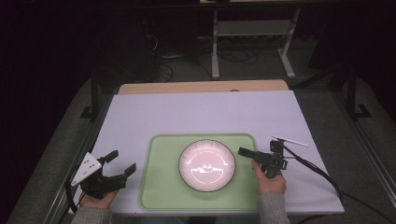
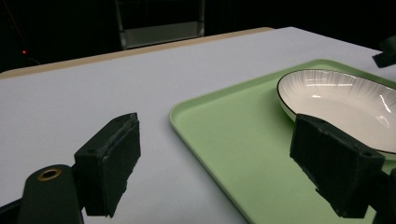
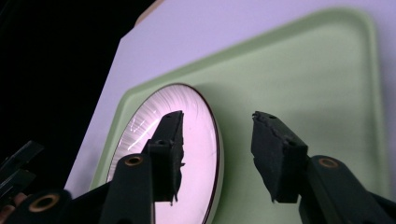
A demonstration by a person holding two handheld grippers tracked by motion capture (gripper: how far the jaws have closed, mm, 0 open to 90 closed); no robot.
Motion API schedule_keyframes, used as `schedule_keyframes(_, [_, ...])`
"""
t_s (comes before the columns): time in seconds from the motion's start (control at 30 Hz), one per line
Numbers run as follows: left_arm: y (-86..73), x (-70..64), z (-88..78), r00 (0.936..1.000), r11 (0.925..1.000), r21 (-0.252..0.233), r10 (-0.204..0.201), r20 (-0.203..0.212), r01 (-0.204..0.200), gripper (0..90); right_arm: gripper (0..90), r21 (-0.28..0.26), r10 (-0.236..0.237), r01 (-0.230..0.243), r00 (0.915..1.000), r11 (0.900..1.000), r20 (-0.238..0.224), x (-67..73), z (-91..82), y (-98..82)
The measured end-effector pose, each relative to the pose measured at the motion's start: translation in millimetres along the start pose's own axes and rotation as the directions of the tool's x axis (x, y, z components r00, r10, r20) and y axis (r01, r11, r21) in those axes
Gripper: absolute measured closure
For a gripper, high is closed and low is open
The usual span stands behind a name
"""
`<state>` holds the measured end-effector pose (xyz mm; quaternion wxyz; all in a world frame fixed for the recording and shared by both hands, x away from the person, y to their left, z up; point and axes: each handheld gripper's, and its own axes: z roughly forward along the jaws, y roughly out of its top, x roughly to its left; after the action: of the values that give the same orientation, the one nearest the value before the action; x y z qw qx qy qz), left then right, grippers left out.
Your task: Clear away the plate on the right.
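A white plate (image 1: 207,165) with a dark rim sits in the middle of a light green tray (image 1: 163,186) near the table's front edge. My left gripper (image 1: 123,161) is open to the left of the tray, above the white tabletop, and holds nothing. In the left gripper view its jaws straddle the tray's corner (image 2: 187,116), with the plate (image 2: 345,98) beyond the right jaw. My right gripper (image 1: 243,151) is open at the plate's right side and points left at it. In the right gripper view the plate's rim (image 3: 212,140) lies between the jaws, untouched.
The white tabletop (image 1: 201,114) ends in a wooden strip (image 1: 201,87) at the far edge. A thin white stick (image 1: 289,141) lies just behind the right gripper, and a black cable (image 1: 322,172) trails off to the right. Metal frame legs (image 1: 215,46) stand on the floor beyond.
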<state>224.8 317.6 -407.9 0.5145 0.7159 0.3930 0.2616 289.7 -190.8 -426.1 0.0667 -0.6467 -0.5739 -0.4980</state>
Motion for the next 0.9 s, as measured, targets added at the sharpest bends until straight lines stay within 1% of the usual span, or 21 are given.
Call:
schedule_keyframes(0.07, [-0.5, 0.3, -0.4, 1.0000, 1.0000, 0.002, 0.000, -0.002, 0.000, 15.9, 48.6, -0.006, -0.029, 0.029, 0.9996, 1.000, -0.007, -1.3, -4.4, 5.0])
schedule_keyframes(0.13, [-0.7, 0.1, -0.8, 1.0000, 1.0000, 0.005, 0.003, -0.006, -0.003, 15.9, 46.5, -0.018, -0.074, 0.074, 0.9973, 0.997, 0.000, -3.2, -9.3, 9.2])
schedule_keyframes(0.17, [-0.6, 0.1, -1.0, 1.0000, 1.0000, 0.005, 0.003, -0.007, -0.003, 15.9, 45.8, -0.019, -0.088, 0.088, 0.9961, 0.996, 0.000, -3.8, -11.0, 10.7])
schedule_keyframes(0.27, [-1.0, -0.5, -0.8, 1.0000, 1.0000, 0.007, 0.006, -0.008, -0.006, 15.9, 42.0, -0.025, -0.150, 0.150, 0.9886, 0.988, 0.002, -6.5, -17.5, 16.8])
schedule_keyframes(0.37, [-1.6, -0.4, -0.8, 0.9999, 0.9999, 0.014, 0.007, -0.011, -0.007, 15.9, 40.9, -0.032, -0.204, 0.205, 0.9789, 0.978, 0.008, -9.5, -23.0, 22.2])
schedule_keyframes(0.43, [-1.7, -0.4, -0.9, 0.9999, 1.0000, 0.009, 0.000, -0.013, 0.000, 15.9, 39.7, -0.036, -0.237, 0.238, 0.9712, 0.971, 0.021, -11.6, -25.8, 24.9])
schedule_keyframes(0.5, [-2.0, -0.1, -0.9, 0.9999, 0.9999, 0.014, 0.002, -0.015, -0.002, 15.9, 38.5, -0.035, -0.261, 0.262, 0.9649, 0.964, 0.031, -14.2, -27.5, 27.3])
schedule_keyframes(0.6, [-2.5, 0.4, -0.8, 0.9999, 0.9998, 0.019, 0.004, -0.016, -0.004, 15.9, 37.8, -0.033, -0.302, 0.304, 0.9519, 0.952, 0.052, -16.5, -30.6, 30.5])
schedule_keyframes(0.63, [-2.7, 0.4, -0.5, 0.9998, 0.9998, 0.019, 0.005, -0.018, -0.004, 15.9, 37.1, -0.036, -0.318, 0.320, 0.9464, 0.947, 0.056, -17.2, -31.6, 31.8])
schedule_keyframes(0.7, [-3.0, 0.5, -0.3, 0.9999, 0.9998, 0.020, 0.002, -0.017, -0.002, 15.9, 35.7, -0.039, -0.335, 0.338, 0.9401, 0.940, 0.062, -18.3, -33.8, 34.4])
schedule_keyframes(0.8, [-3.1, 0.8, -0.3, 0.9998, 0.9997, 0.023, 0.007, -0.018, -0.006, 15.9, 34.6, -0.046, -0.372, 0.376, 0.9250, 0.925, 0.077, -19.4, -38.4, 38.1])
schedule_keyframes(0.9, [-3.3, 1.1, 0.1, 0.9998, 0.9997, 0.026, 0.004, -0.019, -0.003, 15.9, 32.7, -0.055, -0.408, 0.414, 0.9079, 0.909, 0.096, -21.4, -43.9, 41.9])
